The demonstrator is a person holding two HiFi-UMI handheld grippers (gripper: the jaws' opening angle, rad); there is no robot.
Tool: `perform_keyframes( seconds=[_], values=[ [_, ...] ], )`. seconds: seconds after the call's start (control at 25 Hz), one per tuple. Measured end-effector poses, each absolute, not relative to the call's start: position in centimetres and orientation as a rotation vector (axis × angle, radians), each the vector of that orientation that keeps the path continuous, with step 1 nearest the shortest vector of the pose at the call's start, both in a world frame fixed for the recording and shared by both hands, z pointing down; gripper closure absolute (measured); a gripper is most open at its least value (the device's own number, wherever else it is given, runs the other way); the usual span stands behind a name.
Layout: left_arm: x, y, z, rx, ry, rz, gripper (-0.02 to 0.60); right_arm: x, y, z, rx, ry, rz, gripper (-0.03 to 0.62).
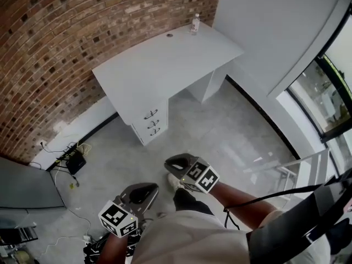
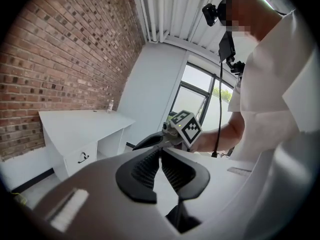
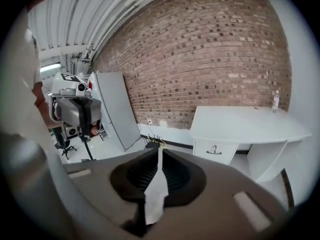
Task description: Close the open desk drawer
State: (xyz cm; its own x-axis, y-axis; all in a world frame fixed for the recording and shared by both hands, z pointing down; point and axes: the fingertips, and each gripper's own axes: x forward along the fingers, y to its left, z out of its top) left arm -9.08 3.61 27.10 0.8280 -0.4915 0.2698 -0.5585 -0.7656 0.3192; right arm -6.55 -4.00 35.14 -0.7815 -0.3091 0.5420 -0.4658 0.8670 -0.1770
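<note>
Head view: desk [image 1: 165, 65] shows 3 drawer handles [image 1: 152, 122]; right gripper view, 1.

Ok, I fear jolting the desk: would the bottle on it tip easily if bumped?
Probably: the bottle stands upright, tall and narrow, so a knock could topple it. It looks like clear plastic, so likely light, not fragile; its fill level cannot be told. It stands at the opposite end from the drawers, so a gentle push probably spares it.
</note>
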Motion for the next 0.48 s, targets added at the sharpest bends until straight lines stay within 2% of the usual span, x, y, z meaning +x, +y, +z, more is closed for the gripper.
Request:
perform_keyframes(
  seconds=[0.48],
  values=[
    [-11.2,9.5,24.4,2.635,-0.894,0.193,0.568,-7.1,5.6,29.6,0.503,-2.578,0.246,0.571]
  ],
)
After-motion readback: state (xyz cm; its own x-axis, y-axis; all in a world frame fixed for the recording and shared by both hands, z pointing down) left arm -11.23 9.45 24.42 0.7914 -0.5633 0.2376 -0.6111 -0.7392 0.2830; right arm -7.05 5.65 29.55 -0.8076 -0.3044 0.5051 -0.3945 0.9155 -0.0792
